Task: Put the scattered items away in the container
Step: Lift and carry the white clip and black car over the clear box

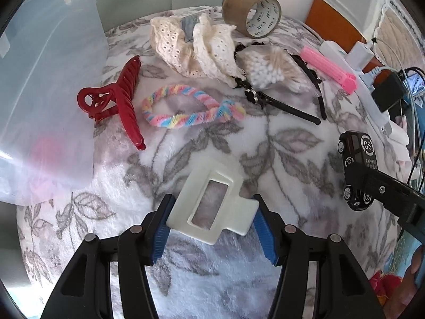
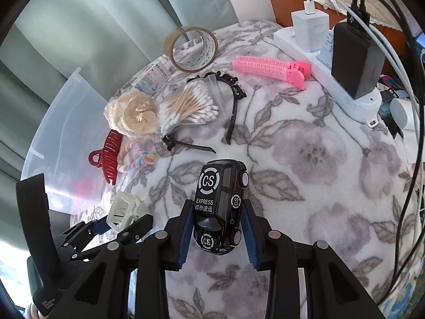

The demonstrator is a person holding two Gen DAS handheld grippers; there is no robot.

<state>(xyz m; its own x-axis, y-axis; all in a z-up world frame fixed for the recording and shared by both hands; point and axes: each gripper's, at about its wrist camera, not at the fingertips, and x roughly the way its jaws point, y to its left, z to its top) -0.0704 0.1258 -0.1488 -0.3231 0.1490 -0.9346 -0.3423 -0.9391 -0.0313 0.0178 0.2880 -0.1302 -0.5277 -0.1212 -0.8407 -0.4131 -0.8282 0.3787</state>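
Left wrist view shows the left gripper (image 1: 212,223) clamping a cream rectangular plastic hair claw (image 1: 212,207), while the right gripper (image 2: 217,235) pinches a black toy delivery car (image 2: 220,204) above the floral fleece blanket (image 2: 305,186).

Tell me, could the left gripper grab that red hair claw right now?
Probably not yet: the left gripper is shut on the white hair claw. The path to the red hair claw looks open, with only blanket between.

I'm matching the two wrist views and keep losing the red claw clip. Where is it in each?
Left wrist: the red claw clip lies left of centre, beside the clear container.
Right wrist: it sits at the left, against the container's rim.
Shared landmark: the rainbow hair tie lies just right of it in both.
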